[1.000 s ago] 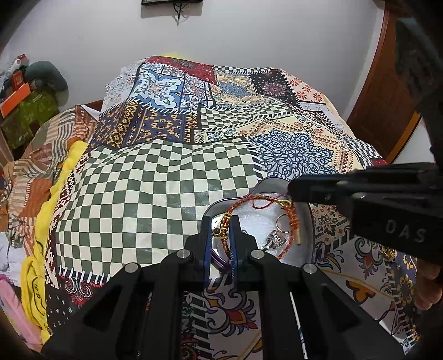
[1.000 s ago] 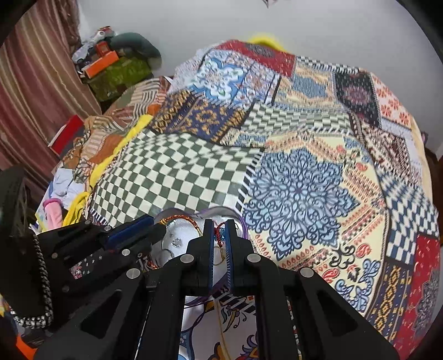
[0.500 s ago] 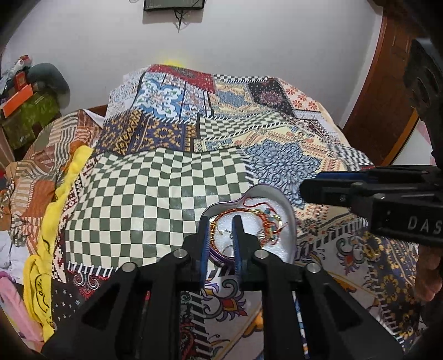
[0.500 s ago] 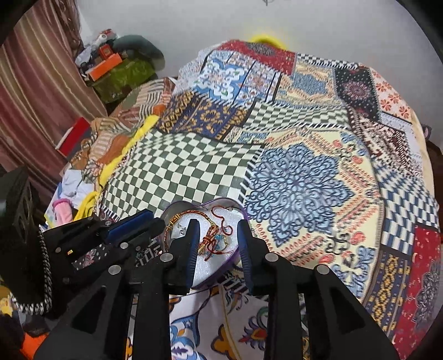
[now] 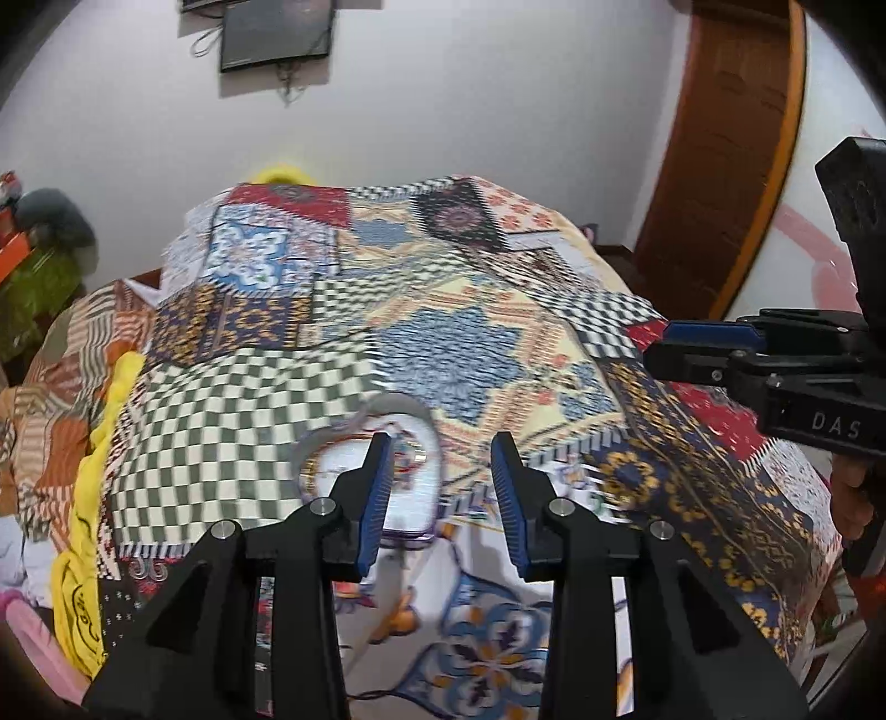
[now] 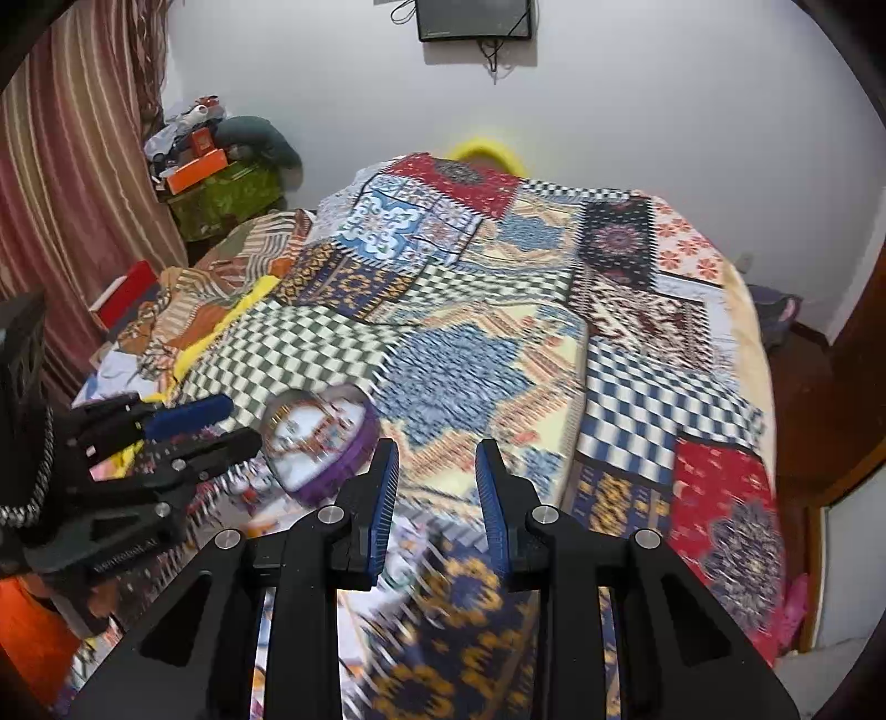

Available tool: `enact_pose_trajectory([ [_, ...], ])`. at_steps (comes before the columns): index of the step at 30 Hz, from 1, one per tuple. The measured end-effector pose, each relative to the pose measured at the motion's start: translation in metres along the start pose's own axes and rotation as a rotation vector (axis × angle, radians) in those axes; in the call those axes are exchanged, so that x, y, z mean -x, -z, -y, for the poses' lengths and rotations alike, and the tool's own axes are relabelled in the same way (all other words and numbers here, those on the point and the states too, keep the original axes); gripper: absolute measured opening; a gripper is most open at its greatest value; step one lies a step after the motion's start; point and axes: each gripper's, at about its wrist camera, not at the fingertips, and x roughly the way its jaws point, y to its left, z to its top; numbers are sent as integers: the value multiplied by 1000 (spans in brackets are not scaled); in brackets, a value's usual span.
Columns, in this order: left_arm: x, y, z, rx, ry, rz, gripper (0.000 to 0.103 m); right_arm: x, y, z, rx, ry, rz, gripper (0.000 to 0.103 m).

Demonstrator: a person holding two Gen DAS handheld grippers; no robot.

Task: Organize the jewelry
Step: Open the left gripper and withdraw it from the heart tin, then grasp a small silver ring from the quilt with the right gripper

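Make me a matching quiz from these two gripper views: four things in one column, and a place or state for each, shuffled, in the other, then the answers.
Things:
1. heart-shaped tin
2. left gripper
3. wall screen
4. yellow cloth

Places or states:
A. mounted high on the white wall, cables hanging below
B. lying on the patchwork bedspread, jewelry inside, lid off
C. along the left edge of the green checked patch
D. fingers apart, nothing between them

Pairs: 1-B, 2-D, 3-A, 4-C
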Motion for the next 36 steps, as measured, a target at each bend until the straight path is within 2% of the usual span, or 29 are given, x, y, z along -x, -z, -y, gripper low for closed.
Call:
enact_pose_trajectory([
  [8,-16,12,30,-38,48,-56,35,-6,36,7,47,36,-60,26],
  [16,-28,36,33,-32,64,-131,35,-32,68,-2,76,-24,-166,26],
  [22,-30,42,32,-27,72,-138,35,-37,71,-10,125,-2,-145,26],
  [24,-30,43,32,-27,79,-137,35,-38,74,-11,134,-6,-136,21],
  [25,-30,42,33,-29,81,-136,35,-38,74,-11,136,-6,-137,12],
  [26,-30,42,35,-32,85,-135,35,-39,75,-12,137,-7,-139,10],
  [36,-36,34,60,-66,166,-152,35,-22,75,2,88,12,-97,10],
])
